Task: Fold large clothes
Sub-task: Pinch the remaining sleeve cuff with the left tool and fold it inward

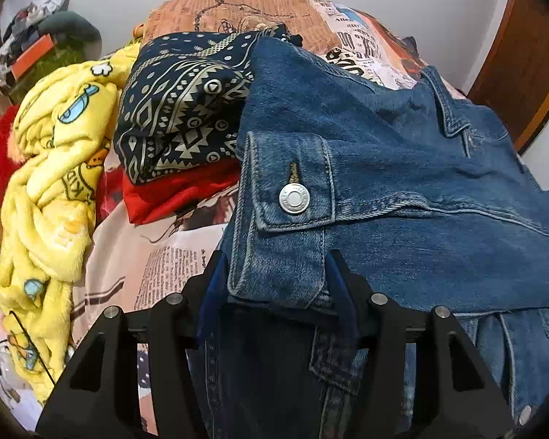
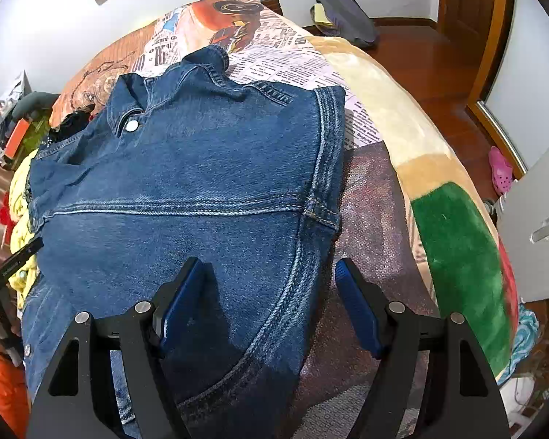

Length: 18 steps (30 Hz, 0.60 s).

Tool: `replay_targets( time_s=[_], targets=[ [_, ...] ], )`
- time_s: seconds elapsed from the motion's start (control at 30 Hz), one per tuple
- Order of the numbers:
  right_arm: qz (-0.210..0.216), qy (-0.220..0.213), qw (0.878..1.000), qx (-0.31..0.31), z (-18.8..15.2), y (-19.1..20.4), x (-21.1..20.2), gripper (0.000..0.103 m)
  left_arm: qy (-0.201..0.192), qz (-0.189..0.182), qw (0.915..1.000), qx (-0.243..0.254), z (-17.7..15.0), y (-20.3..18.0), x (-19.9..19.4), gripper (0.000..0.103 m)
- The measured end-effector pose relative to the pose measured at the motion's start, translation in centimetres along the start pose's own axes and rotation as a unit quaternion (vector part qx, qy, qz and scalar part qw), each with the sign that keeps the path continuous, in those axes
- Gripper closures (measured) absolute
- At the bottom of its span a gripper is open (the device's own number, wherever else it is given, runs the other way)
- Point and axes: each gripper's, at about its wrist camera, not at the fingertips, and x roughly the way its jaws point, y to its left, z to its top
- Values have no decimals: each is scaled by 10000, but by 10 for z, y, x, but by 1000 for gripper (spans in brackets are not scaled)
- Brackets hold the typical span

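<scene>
A blue denim jacket (image 2: pixel 186 183) lies back up on the bed, its sleeve folded across the top. In the left wrist view the jacket (image 1: pixel 402 168) fills the right half. My left gripper (image 1: pixel 274 281) is shut on the buttoned sleeve cuff (image 1: pixel 289 197), with the blue pads pressing both sides of the denim. My right gripper (image 2: pixel 271 274) is open above the jacket's right side seam. Its left pad (image 2: pixel 183 303) is over the denim and its right pad (image 2: pixel 355 307) is over the bedspread. It holds nothing.
A navy patterned cloth (image 1: pixel 186 106) lies on a red garment (image 1: pixel 179 194) left of the jacket. A yellow fleece garment (image 1: pixel 51 183) lies further left. The newspaper-print bedspread (image 2: pixel 285 62) is under all. Wooden floor (image 2: pixel 439 84) and a door lie to the right.
</scene>
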Motion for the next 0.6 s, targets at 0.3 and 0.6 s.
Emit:
replay_targets(
  time_s=[0.3,0.6],
  targets=[
    [-140,-267,9995,106,18,-14,-13,32,-567,39,9980,265,46,9,-53,44],
    [27,-231,9987,457,48,-32,3,32,-389,-458,9978,285,112,14,-12,44]
  ],
)
